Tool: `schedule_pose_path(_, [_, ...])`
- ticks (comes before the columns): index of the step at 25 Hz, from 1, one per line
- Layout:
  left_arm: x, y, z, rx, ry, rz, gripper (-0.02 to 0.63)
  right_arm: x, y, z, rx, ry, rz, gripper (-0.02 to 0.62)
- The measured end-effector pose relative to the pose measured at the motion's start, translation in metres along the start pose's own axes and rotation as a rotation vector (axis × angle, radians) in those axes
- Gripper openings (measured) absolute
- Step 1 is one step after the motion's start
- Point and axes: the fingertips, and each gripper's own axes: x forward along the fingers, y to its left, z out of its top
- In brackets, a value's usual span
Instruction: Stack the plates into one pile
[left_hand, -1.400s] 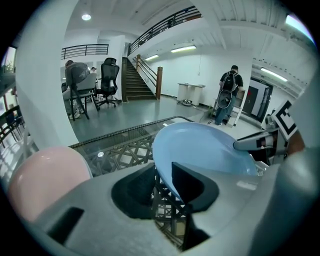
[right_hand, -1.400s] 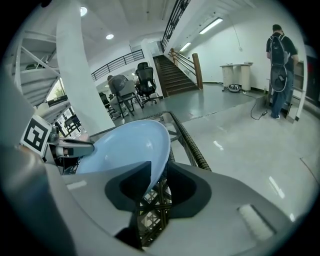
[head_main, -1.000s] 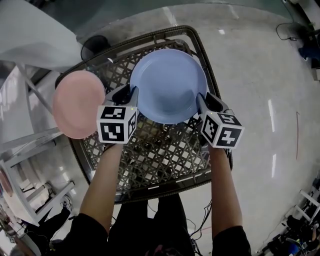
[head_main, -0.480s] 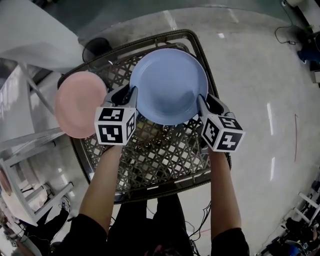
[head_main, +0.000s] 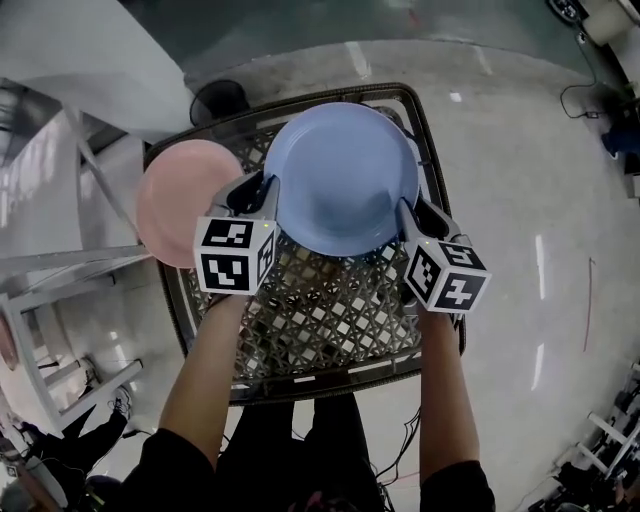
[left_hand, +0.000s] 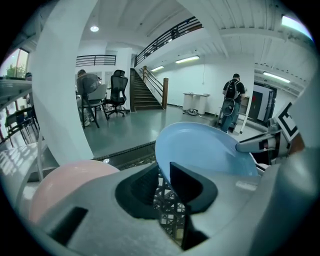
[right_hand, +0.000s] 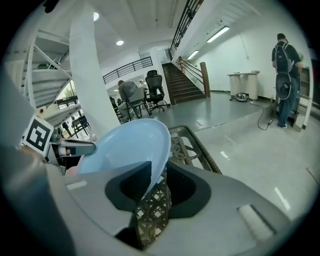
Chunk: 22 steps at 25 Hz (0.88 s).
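We grip the blue plate (head_main: 345, 175) over the table (head_main: 320, 330), left gripper (head_main: 258, 192) and right gripper (head_main: 408, 212) each clamped on opposite rims; the pink plate (head_main: 180, 205) lies beside.

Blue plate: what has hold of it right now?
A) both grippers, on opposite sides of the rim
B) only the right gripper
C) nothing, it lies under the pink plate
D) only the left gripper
A: in the head view the left gripper and the right gripper flank the blue plate, and each gripper view shows its rim clamped between that gripper's jaws.
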Motion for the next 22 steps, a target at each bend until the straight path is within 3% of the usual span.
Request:
schedule_pose_path(9, [-0.045,0.064,-0.006,-0.07,-0.022,0.103,0.061,0.025,0.07,0.01,-0.056,0.019,0.097,0.107])
schedule_pose_path(22, [-0.118,0.184,-0.055,-0.179,-0.013,0.282,0.06,0.083,0.206,0.001,-0.172,0.087,0.273,0.11])
